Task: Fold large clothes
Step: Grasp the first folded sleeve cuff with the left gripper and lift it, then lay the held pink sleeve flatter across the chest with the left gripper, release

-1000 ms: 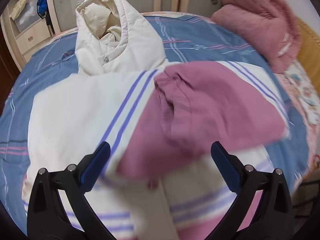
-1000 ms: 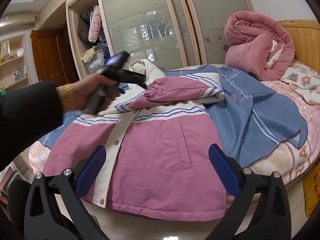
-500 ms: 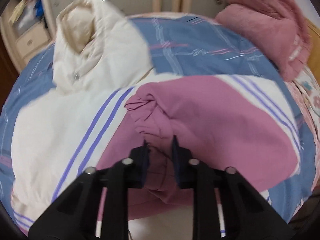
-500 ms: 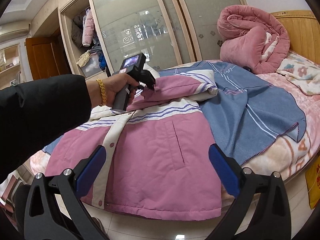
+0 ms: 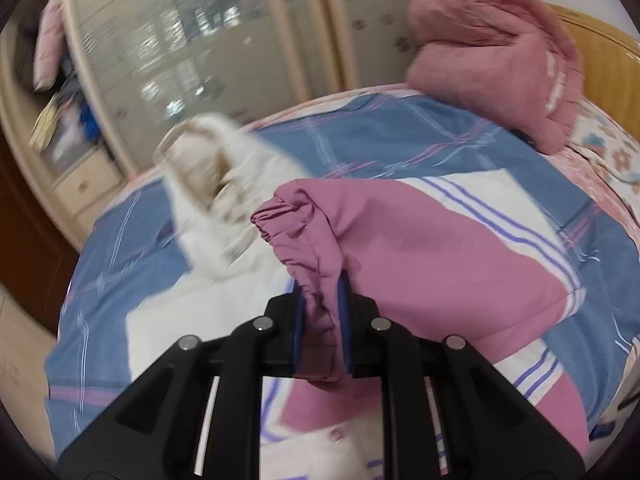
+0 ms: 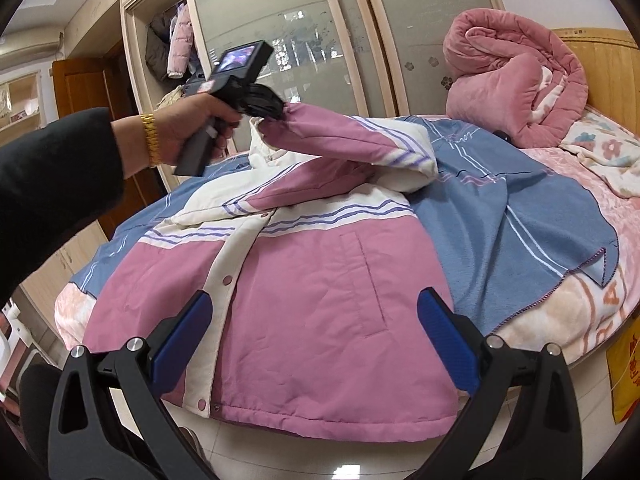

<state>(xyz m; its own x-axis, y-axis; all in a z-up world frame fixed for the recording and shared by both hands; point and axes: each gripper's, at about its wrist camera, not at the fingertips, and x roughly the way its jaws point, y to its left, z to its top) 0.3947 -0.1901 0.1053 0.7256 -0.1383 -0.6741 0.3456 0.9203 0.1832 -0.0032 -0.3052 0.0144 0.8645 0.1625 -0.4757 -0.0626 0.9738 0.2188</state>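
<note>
A pink and cream padded jacket with purple stripes lies front up on the bed, hem at the near edge, cream hood at the far side. My left gripper is shut on the pink sleeve cuff and holds the sleeve lifted above the jacket's chest; it also shows in the right wrist view. My right gripper is open and empty, hovering above the jacket's hem.
A blue plaid blanket covers the bed under the jacket. A rolled pink quilt sits by the wooden headboard. A wardrobe with sliding glass doors stands behind. Floor lies below the bed's near edge.
My left gripper closed on the sleeve cuff and raised it up off the jacket, toward the left. My right gripper stayed open near the hem.
</note>
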